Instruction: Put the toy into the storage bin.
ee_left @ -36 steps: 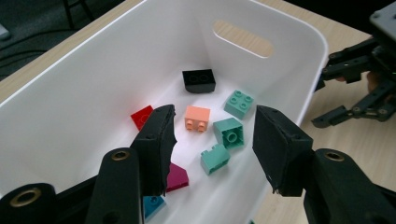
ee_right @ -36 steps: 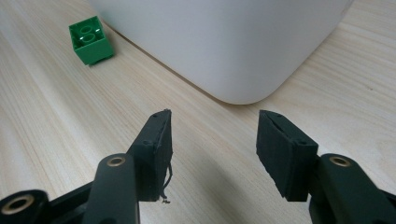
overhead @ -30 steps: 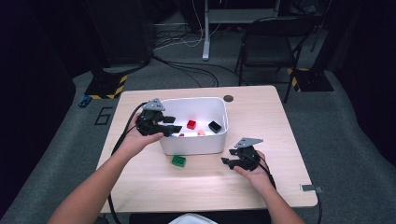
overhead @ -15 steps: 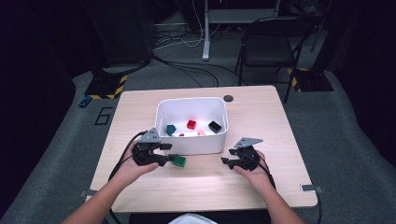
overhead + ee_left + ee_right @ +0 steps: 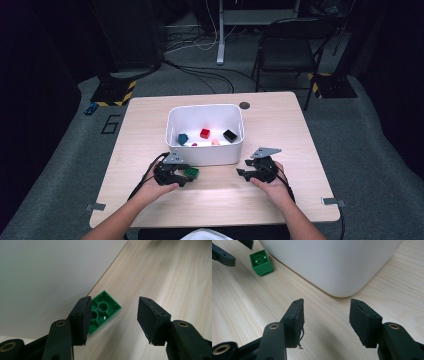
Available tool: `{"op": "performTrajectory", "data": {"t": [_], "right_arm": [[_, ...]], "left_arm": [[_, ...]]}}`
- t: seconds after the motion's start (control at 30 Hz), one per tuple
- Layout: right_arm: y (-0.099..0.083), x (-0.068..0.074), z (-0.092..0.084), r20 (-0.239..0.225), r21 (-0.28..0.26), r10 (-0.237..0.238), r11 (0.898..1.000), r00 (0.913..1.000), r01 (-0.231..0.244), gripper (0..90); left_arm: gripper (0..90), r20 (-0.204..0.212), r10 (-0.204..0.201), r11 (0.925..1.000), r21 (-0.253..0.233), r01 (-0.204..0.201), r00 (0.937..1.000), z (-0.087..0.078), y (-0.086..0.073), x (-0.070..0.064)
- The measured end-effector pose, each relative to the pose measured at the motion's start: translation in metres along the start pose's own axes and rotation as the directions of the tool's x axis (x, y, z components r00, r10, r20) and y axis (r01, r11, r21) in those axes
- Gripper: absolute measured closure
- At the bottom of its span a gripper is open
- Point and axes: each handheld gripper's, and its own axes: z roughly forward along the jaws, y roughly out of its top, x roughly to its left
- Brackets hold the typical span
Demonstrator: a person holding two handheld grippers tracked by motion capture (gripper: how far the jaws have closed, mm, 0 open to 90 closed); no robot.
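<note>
A green brick lies on the wooden table just in front of the white bin. In the left gripper view the green brick shows its hollow underside and lies close to the bin wall. My left gripper is low over the table with its jaws at the brick. Its jaws have just been opening, and the brick lies beyond the left fingertip, not pressed. My right gripper rests at the bin's front right corner, open and empty.
Inside the bin lie a teal block, a red brick, a pink piece and a black block. The bin's rounded corner stands close ahead of the right jaws. A dark round spot marks the far table edge.
My left hand has come down from the bin's left rim to the table in front of it, beside the green brick. The right hand has stayed where it was.
</note>
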Motion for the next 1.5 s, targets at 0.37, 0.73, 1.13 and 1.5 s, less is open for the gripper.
{"op": "performTrajectory", "data": {"t": [0.37,0.73,1.13,1.5], "right_arm": [[0.000,-0.001,0.000,-0.003,0.000,0.002,1.000,1.0000,-0.002,45.3],[0.000,-0.001,0.000,-0.001,-0.002,-0.002,1.000,1.0000,0.002,45.3],[0.000,-0.001,0.000,-0.003,-0.002,0.001,1.000,1.0000,-0.001,45.2],[0.000,-0.001,0.000,-0.005,-0.002,-0.005,1.000,1.0000,0.005,45.2]], "left_arm": [[44.9,-0.021,0.040,0.9989,0.024,-0.040,0.9990,0.019,-0.001,-0.002],[51.2,0.002,0.072,0.9971,0.022,-0.072,0.9974,0.018,0.002,-0.019],[45.8,-0.071,0.013,0.9997,0.023,-0.011,0.9974,0.011,-0.002,-0.006],[51.5,-0.062,0.016,0.9965,0.082,-0.011,0.9979,0.034,-0.004,-0.003]]}}
